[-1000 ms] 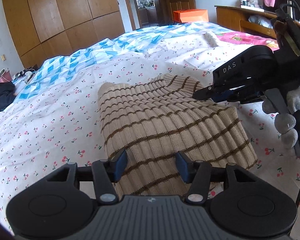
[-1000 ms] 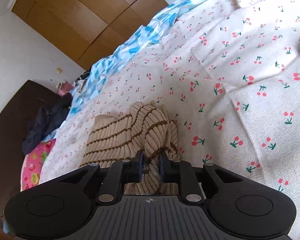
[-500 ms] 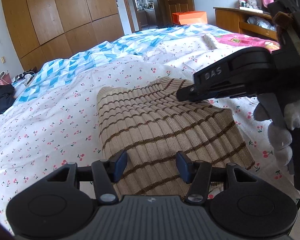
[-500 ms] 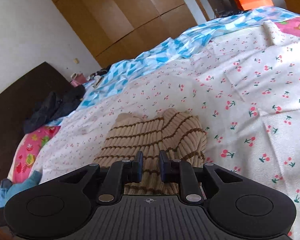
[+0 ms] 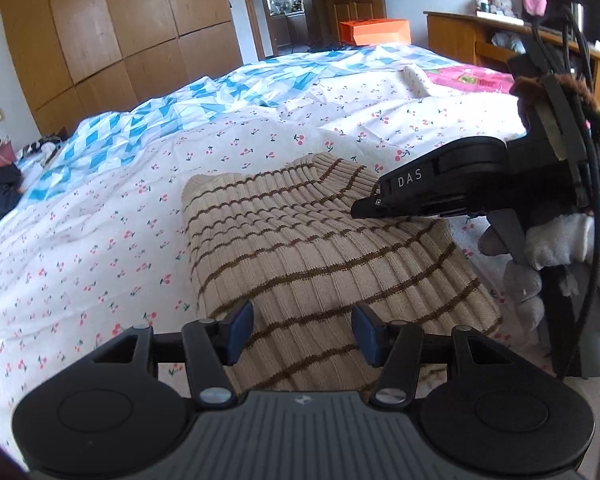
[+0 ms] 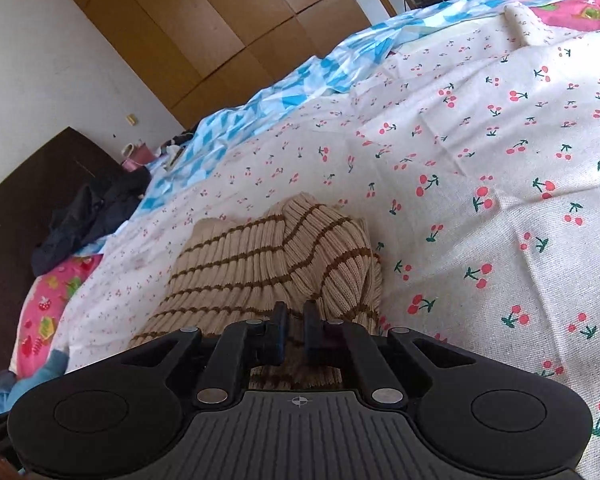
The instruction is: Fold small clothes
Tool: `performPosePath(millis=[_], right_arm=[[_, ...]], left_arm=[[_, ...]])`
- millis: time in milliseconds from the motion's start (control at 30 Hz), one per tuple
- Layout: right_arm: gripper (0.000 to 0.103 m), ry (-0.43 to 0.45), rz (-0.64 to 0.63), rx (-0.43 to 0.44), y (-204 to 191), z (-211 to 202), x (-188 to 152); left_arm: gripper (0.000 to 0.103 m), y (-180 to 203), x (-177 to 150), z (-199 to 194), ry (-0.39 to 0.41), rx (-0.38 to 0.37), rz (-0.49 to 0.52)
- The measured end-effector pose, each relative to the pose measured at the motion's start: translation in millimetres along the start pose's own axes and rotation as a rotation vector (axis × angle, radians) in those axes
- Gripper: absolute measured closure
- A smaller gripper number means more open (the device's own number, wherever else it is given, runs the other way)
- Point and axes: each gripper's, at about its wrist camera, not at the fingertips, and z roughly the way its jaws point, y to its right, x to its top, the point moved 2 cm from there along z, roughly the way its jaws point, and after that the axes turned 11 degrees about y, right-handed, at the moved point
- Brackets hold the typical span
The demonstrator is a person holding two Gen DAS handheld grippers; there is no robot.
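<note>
Beige knit garment with brown stripes (image 5: pixel 308 248) spread on the cherry-print bedsheet (image 5: pixel 100 248), near edge reaching under both grippers, far end bunched into a raised fold (image 6: pixel 324 240).

Left gripper (image 5: pixel 302 330) held low and level over the near hem, pointing along the garment toward the far side of the bed; blue-padded fingers (image 5: pixel 240 330) spread wide, one to each side of a striped band of cloth, gripping nothing.

Right gripper (image 6: pixel 295 334) coming in from the right in the left wrist view (image 5: pixel 370 208), tilted slightly downward, tip resting at the garment's raised right portion. Fingers drawn close, only a narrow slit between them, with knit fabric directly beneath and between the tips; whether cloth is actually pinched, cannot tell. Gloved right hand (image 5: pixel 548 248) wrapped around the handle behind it, grey fingertips curled forward.

Blue-and-white patterned quilt (image 5: pixel 172 120) farther back on the bed, wooden wardrobe (image 5: pixel 112 24) beyond it, orange box (image 5: pixel 374 31) near the doorway.
</note>
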Motion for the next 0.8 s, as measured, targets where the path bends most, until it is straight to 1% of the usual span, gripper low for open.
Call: performPosePath(millis=[33,100,133,167,233,267,333,467,567,700,800], right_arm=[[0.098,0.005,0.0,0.003,-1.3,-3.3,0.8],[0.094,0.024,-0.004,0.013,-5.5,-11.1,3.1],[0.088,0.037,-0.014,0.017,-8.0,-15.3,3.7],[0.085,0.046,-0.032,0.018,-10.7,-18.8,3.7],[0.085,0.039,-0.064,0.014,-13.6,-19.6,2.5],[0.086,0.018,-0.074,0.002,-13.2,-16.2,1.0],[0.088,-0.003,-0.085,-0.018,-11.1,-11.1,-2.2],[0.088,0.018,-0.07,-0.013,-11.6,-16.9,0.9],[0.085,0.027,-0.065,-0.011,-16.0,-25.3,1.5],[0.085,0.028,-0.048,-0.018,-21.9,-35.9,-0.8],[0.085,0.024,-0.045,0.001,-30.2,-51.0,-7.1]], left_arm=[[0.045,-2.0,-0.4,-4.2,0.001,0.001,-0.014],[0.045,-5.2,-0.5,-9.2,0.005,0.014,-0.028],[0.045,-6.2,-0.7,-10.0,0.005,0.02,-0.032],[0.045,-7.9,-1.3,-9.5,0.0,0.029,-0.039],[0.045,-10.6,-4.7,-4.7,-0.039,0.039,-0.066],[0.045,-11.6,-7.8,-1.8,-0.061,0.042,-0.08],[0.045,-12.7,-12.4,-1.4,-0.078,0.044,-0.095],[0.045,-12.0,-12.1,-13.7,-0.073,0.046,-0.094],[0.045,-14.5,-13.9,-24.2,-0.063,0.069,-0.074],[0.045,-21.8,-30.6,-36.5,-0.081,0.082,-0.088],[0.045,-17.2,-45.4,-44.2,-0.073,0.092,-0.047]])
